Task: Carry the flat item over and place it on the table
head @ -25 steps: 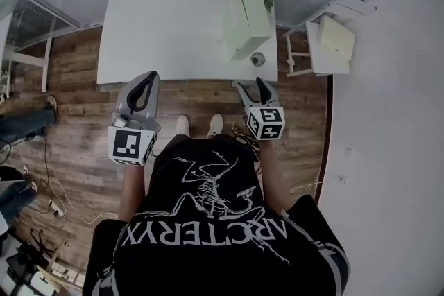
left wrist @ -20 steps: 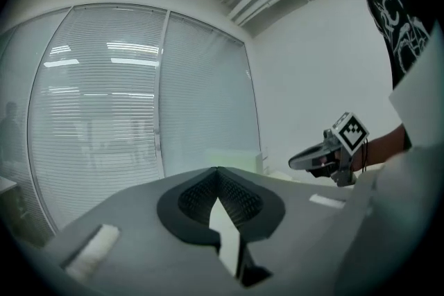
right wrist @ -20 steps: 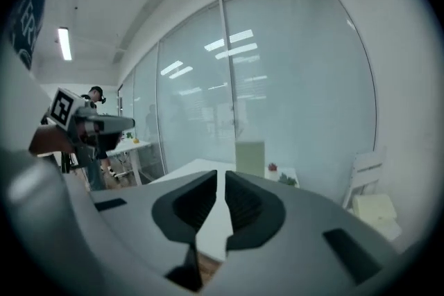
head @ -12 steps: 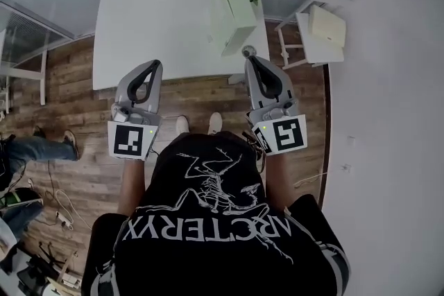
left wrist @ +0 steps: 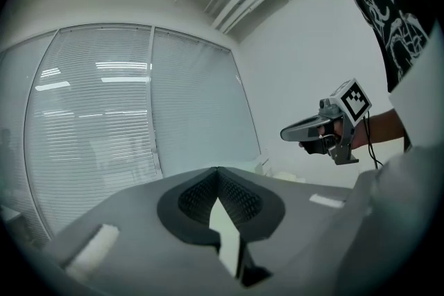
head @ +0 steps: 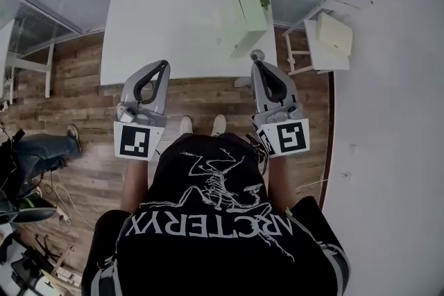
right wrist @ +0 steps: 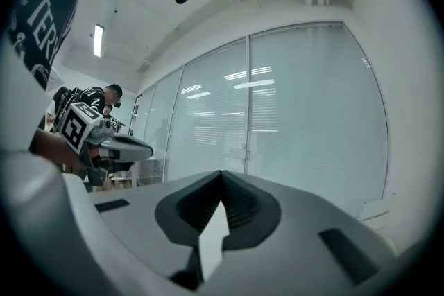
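A white table stands ahead of me on the wood floor. A pale green box lies on its right part, tilted. Another pale green flat item rests on a small white rack to the table's right. My left gripper is held level in front of the table's near edge, jaws shut and empty; its tips meet. My right gripper is held at the same height, also shut on nothing, with its tips closed together. Each gripper view shows the other gripper, the right and the left, beside it.
A small round object sits at the table's near right corner, and a little plant sits behind the box. A person's legs and cables are at the left. Glass walls with blinds lie ahead.
My right gripper has risen to the left one's height and its jaws, apart a second ago, are now together. The left gripper rose slightly. The person at the left has shifted.
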`<state>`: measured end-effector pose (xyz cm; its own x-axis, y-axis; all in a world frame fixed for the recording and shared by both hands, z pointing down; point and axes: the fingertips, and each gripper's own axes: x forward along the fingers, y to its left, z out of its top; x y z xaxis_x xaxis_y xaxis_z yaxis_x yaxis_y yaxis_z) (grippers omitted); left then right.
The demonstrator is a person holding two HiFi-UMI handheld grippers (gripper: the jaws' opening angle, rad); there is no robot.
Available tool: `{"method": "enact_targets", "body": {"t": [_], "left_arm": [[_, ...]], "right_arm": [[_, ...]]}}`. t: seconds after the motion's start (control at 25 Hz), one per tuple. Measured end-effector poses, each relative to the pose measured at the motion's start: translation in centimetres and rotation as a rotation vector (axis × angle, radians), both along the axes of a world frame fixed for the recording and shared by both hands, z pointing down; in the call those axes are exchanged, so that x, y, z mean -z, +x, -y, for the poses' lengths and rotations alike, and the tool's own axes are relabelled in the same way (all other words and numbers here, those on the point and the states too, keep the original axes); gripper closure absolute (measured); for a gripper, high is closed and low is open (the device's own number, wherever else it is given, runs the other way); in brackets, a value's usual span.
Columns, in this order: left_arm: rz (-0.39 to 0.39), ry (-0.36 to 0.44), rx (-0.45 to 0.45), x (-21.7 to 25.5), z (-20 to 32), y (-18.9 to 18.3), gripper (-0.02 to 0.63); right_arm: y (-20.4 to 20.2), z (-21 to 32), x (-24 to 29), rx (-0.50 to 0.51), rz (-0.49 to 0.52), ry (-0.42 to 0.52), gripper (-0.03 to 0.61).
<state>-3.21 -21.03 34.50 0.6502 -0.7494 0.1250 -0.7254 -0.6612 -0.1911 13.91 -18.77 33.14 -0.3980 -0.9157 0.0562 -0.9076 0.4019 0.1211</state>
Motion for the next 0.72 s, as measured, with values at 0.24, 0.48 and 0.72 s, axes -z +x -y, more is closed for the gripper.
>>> {"method": "enact_targets", "body": {"t": [0.24,0.48,0.72], "left_arm": [[-0.006,0.0,0.005,0.22,0.05,-0.28,0.62],[-0.017,0.002,0.005,0.49,0.37,-0.3,0.62],[-0.027,0.001,0.007,0.72,0.75,-0.39,0.62]], "right_arm": [[-0.22,0.15,-0.18,-0.002,-0.004,-0.002,0.566],[0.19,0.58,-0.01,-0.014,-0.008,0.004,0.566],[0.53,0.93,0.19,-0.019,0.0,0.008,0.566]]}}
